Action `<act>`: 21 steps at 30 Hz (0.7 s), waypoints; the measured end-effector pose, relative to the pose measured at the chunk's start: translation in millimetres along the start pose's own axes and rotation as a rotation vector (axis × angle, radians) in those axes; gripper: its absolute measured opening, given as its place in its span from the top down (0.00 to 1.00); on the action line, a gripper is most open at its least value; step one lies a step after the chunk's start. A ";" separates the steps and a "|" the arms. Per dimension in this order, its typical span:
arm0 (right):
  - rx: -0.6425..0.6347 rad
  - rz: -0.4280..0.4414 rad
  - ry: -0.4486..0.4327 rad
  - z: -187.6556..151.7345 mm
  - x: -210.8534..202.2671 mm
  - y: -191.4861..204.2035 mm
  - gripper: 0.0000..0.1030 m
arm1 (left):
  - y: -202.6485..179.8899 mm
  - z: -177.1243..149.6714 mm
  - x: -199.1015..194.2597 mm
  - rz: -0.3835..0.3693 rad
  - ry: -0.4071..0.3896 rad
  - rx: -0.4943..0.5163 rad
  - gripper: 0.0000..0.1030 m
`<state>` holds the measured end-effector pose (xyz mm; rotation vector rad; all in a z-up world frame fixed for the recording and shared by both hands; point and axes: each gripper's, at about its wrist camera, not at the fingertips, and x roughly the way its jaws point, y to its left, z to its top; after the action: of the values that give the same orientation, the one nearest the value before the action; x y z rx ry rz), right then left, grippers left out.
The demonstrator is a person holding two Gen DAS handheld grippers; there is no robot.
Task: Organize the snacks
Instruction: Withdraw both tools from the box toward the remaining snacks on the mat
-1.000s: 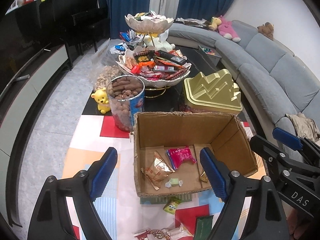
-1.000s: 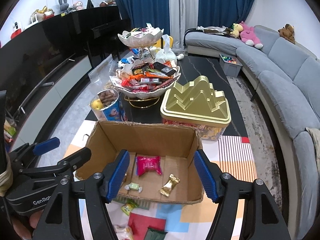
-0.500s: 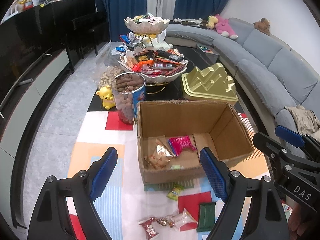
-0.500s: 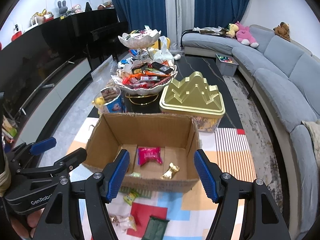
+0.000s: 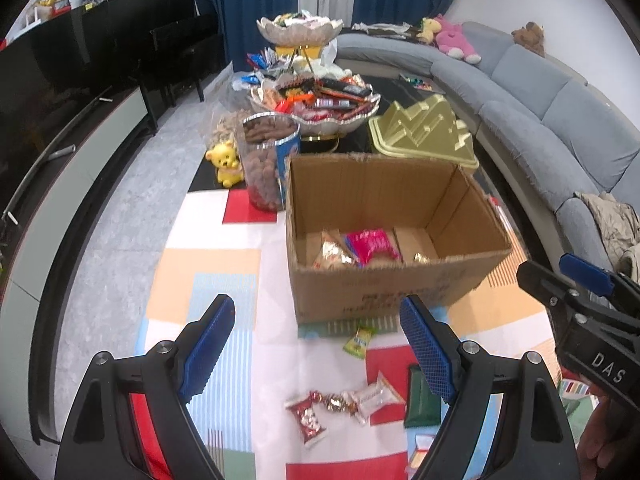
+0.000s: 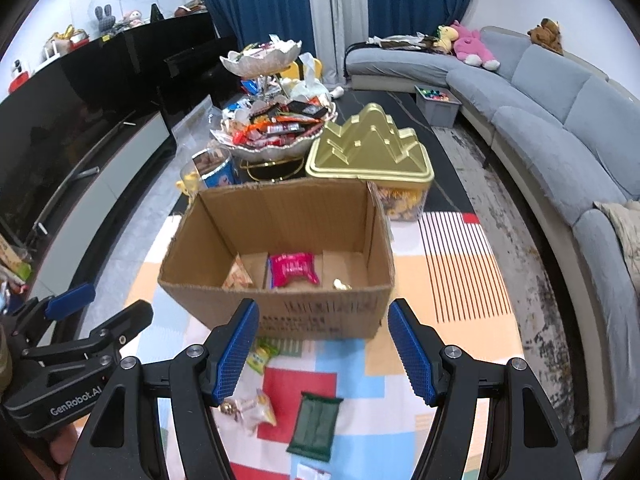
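An open cardboard box (image 5: 384,296) (image 6: 320,316) stands on the patterned cloth and holds a pink packet (image 5: 374,242) (image 6: 292,268), a gold-wrapped snack (image 5: 334,254) and a small gold candy (image 6: 342,284). On the cloth in front of the box lie a green sachet (image 5: 358,342) (image 6: 260,356), a dark green packet (image 5: 422,398) (image 6: 316,426), a red packet (image 5: 308,418) and small wrapped candies (image 5: 360,398) (image 6: 250,406). My left gripper (image 5: 318,352) is open and empty above these loose snacks. My right gripper (image 6: 324,350) is open and empty, just in front of the box.
Behind the box stand a clear jar of brown snacks (image 5: 268,160), a yellow bear figure (image 5: 226,162), a two-tier snack bowl stand (image 5: 314,104) (image 6: 276,128) and a gold tin (image 5: 424,132) (image 6: 370,152). A grey sofa (image 6: 560,128) curves along the right.
Both grippers have pulled back from over the box towards me. The loose snacks on the cloth in front of the box have come into view. Both grippers stay open.
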<state>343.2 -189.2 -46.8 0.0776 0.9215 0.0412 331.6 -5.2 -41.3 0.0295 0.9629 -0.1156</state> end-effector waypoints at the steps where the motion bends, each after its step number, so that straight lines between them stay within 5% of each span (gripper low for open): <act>1: 0.000 -0.005 0.003 -2.5 -0.8 0.2 0.28 | 0.2 -3.0 -0.1 0.003 0.004 0.001 0.18; 21: 0.047 -0.053 0.118 -64.7 0.1 -3.6 0.25 | 10.6 -63.9 6.5 0.043 0.108 -0.033 0.12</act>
<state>291.7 -189.6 -86.1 0.0953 1.0424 -0.0254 284.2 9.7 -83.5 0.0259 1.0708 -0.0590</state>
